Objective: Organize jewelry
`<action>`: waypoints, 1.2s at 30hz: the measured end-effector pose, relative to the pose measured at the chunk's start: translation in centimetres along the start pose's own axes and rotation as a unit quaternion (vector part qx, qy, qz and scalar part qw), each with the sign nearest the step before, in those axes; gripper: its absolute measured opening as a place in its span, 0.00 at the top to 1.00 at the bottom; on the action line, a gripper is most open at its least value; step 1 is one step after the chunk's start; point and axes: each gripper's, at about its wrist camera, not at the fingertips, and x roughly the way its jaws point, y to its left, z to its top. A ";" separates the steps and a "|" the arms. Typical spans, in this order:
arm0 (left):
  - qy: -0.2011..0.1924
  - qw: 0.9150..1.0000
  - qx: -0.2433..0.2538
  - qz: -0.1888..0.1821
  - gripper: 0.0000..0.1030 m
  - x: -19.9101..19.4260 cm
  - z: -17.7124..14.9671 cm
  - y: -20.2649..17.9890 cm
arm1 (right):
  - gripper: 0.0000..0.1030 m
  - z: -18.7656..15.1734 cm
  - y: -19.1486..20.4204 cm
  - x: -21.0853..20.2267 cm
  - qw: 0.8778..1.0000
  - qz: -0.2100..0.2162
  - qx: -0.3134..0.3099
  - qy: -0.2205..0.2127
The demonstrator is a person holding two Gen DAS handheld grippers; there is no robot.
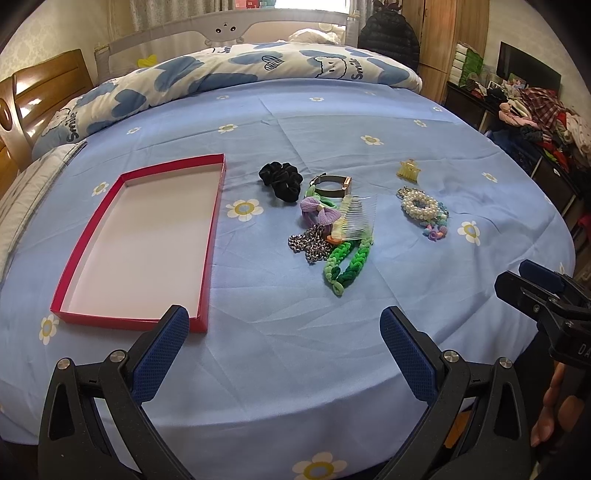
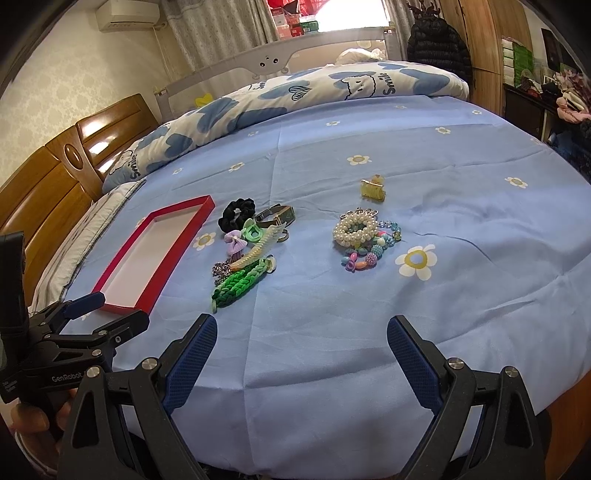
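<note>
Both the left gripper point(image 1: 284, 332) and right gripper point(image 2: 301, 341) hang open and empty over the near edge of the bed, the jewelry pile point(image 1: 325, 225) ahead of both. The red tray point(image 1: 140, 240) lies left of it, long axis running away, nearer the left gripper. Only the right wrist view separates the pearl bracelet point(image 2: 354, 230) clearly from the beads beneath it.

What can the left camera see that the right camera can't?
Only the left wrist view shows the heap of clothes at the room's right side. Only the right wrist view shows the air conditioner high on the wall. Both show the red box, the black scrunchie, the green braided band, the pearl bracelet and the yellow claw clip on the blue sheet. The left tool and right tool are open.
</note>
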 end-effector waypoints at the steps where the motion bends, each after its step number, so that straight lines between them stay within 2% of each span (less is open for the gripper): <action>1: 0.000 1.000 0.000 0.000 0.00 0.0 0.0 0.0 | 0.08 0.0 0.1 0.0 1.000 0.000 0.000 0.000; 14: -0.001 1.000 0.006 -0.005 0.00 0.4 0.2 -0.3 | 0.08 -0.1 -0.1 0.1 1.000 0.003 0.003 0.001; 23: 0.020 0.999 -0.006 -0.036 0.00 2.7 1.1 -0.1 | 0.10 0.6 -1.3 1.1 1.000 0.017 0.017 0.004; 27: 0.033 0.998 -0.006 -0.049 0.04 4.1 1.5 -0.1 | 0.10 1.3 -2.7 2.2 0.999 0.018 0.032 0.008; 29: 0.039 0.998 -0.007 -0.053 0.06 5.0 1.7 -0.2 | 0.13 1.6 -3.5 2.8 0.999 0.017 0.040 0.008; 31: 0.046 0.997 -0.003 -0.058 0.09 6.0 1.9 -0.5 | 0.23 2.0 -4.3 3.6 0.998 0.017 0.051 0.013; 36: 0.066 0.995 0.002 -0.070 0.16 8.1 2.4 -1.3 | 0.40 3.6 -6.0 6.1 0.997 0.017 0.070 0.022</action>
